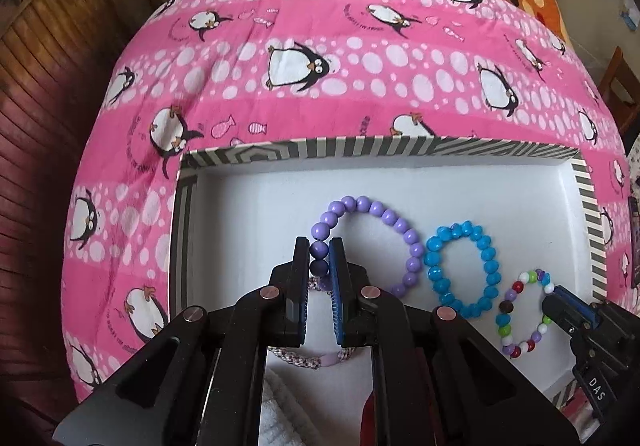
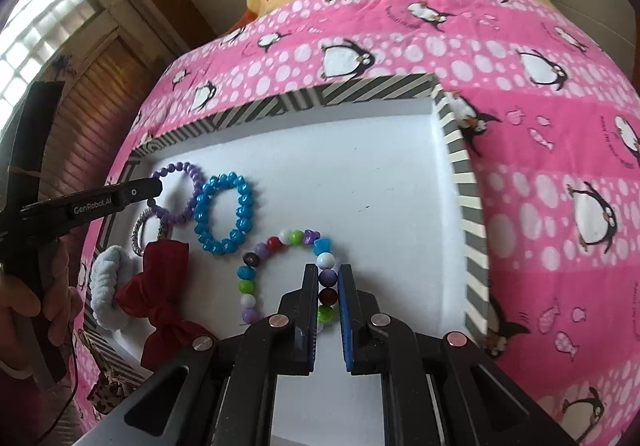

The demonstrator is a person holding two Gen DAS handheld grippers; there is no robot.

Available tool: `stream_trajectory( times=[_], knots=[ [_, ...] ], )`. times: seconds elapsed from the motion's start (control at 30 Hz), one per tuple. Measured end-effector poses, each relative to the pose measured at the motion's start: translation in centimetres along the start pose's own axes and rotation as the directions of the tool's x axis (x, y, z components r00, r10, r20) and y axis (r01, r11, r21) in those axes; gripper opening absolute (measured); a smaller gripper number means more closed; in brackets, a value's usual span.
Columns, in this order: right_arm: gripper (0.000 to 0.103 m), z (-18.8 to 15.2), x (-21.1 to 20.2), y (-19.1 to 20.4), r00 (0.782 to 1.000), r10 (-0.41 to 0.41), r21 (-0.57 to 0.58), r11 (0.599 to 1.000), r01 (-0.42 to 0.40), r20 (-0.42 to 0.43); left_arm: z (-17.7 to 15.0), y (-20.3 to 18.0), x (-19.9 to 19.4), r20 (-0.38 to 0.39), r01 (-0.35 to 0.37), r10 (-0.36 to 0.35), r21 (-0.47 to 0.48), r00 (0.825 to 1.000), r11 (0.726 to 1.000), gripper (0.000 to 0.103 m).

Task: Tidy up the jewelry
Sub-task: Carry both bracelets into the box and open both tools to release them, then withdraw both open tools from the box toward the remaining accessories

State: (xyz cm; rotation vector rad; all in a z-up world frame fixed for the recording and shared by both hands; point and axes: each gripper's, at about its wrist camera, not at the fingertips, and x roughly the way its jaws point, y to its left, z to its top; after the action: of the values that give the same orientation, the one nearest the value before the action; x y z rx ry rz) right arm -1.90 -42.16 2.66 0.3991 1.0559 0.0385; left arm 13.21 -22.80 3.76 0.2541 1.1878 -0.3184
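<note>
The purple bead bracelet [image 1: 372, 242] is pinched by the left gripper [image 1: 320, 258], the multicoloured bead bracelet [image 2: 280, 270] by the right gripper [image 2: 328, 294]; both are probably light, elastic and slippery, best held across single beads.

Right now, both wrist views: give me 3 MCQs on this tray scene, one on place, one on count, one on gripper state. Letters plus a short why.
1. Where does the blue bracelet lie in the striped tray?
A. Between the purple bracelet and the multicolour bracelet
B. Outside the tray on the pink penguin cloth
C. Under the red bow

2. How many beaded bracelets lie in the tray?
A. One
B. Three
C. Five

3. What is the right gripper doing?
A. Open, above bare tray
B. Shut on the multicolour bracelet
C. Shut on the red bow

Answers:
1. A: in the left wrist view it sits in a row, purple on one side, multicolour on the other.
2. B: purple, blue and multicolour.
3. B: the right wrist view shows its beads pinched between the pads.
</note>
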Motion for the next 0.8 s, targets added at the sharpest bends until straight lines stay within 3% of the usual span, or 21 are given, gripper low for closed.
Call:
stream_trajectory(
  times=[0.13, 0.2, 0.27, 0.3, 0.63, 0.8],
  knots=[
    [0.011, 0.1, -0.3, -0.4, 1.0, -0.009, 0.028, 1.0, 0.009, -0.001, 0.0, 0.2, 0.0, -0.005, -0.004, 0.004, -0.022, 1.0, 1.0, 0.01],
    [0.02, -0.1, -0.7, -0.6, 1.0, 0.015, 0.03, 0.999, -0.015, 0.008, 0.0, 0.2, -0.1, -0.024, 0.006, -0.007, -0.037, 1.0, 0.999, 0.019],
    [0.022, -0.5, -1.2, -0.6, 1.0, 0.02, 0.021, 1.0, -0.02, 0.012, -0.3, 0.5, -0.4, -0.028, 0.031, -0.032, -0.055, 0.999, 0.998, 0.042],
    [0.023, -0.8, -1.5, -0.4, 1.0, 0.012, 0.014, 1.0, -0.013, 0.014, -0.5, 0.6, -0.7, -0.023, 0.043, -0.045, -0.066, 0.999, 0.997, 0.044],
    [0.028, -3.9, -6.7, 1.8, 0.996, 0.007, -0.053, 0.999, -0.002, 0.094, -4.1, -0.5, -6.3, 0.071, -0.003, 0.004, -0.024, 0.997, 1.0, 0.045],
    [0.037, -5.5, -8.9, 2.8, 0.992, -0.016, -0.08, 0.996, 0.026, 0.128, -6.6, -1.7, -9.2, 0.136, -0.034, 0.031, 0.018, 0.99, 0.999, 0.046]
  ],
)
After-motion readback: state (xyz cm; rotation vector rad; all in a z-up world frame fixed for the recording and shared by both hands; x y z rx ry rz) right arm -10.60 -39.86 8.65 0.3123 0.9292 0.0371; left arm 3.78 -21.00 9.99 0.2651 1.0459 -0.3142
